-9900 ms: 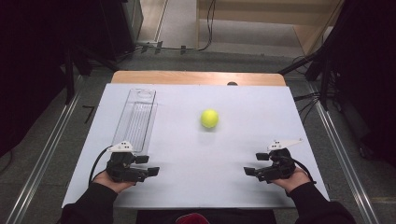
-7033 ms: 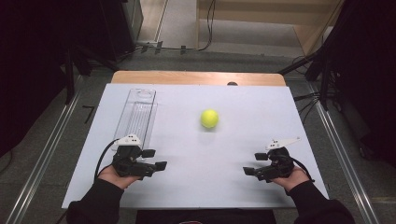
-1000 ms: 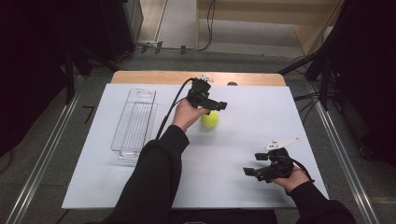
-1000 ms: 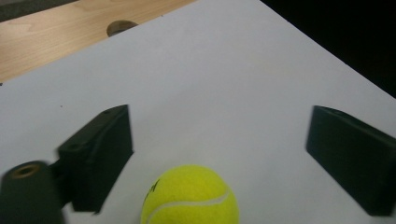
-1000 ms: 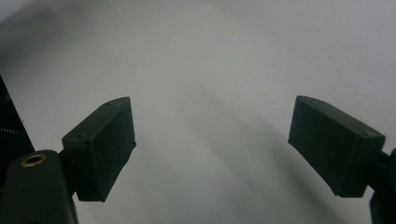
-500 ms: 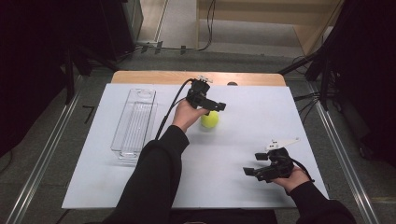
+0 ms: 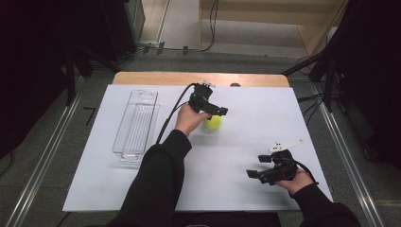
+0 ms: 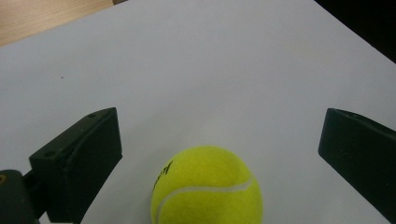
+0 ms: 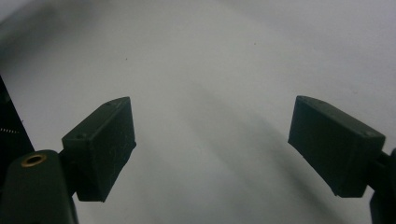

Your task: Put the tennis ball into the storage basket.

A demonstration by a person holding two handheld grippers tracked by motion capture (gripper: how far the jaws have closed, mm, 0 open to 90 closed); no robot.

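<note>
A yellow-green tennis ball (image 7: 213,123) lies on the white table top, right of its middle. My left gripper (image 7: 218,112) hangs just over it, reached out from the near side. In the left gripper view the ball (image 8: 207,186) sits low between the two black jaws, with a clear gap on each side. The left gripper (image 8: 219,126) is open, and its jaws have just been opening. My right gripper (image 7: 257,174) rests at the front right, open, and in its own view there is only bare table between the jaws of the right gripper (image 9: 210,116).
A clear plastic bin (image 7: 137,124), long and narrow, stands at the left of the white sheet (image 7: 265,109). A wooden table edge (image 7: 156,78) runs along the far side. Cables and metal rails lie on the floor around the table.
The left hand has gone from the table's front left out to the ball and hovers there; over the last second it barely shifted. The right gripper has kept still.
</note>
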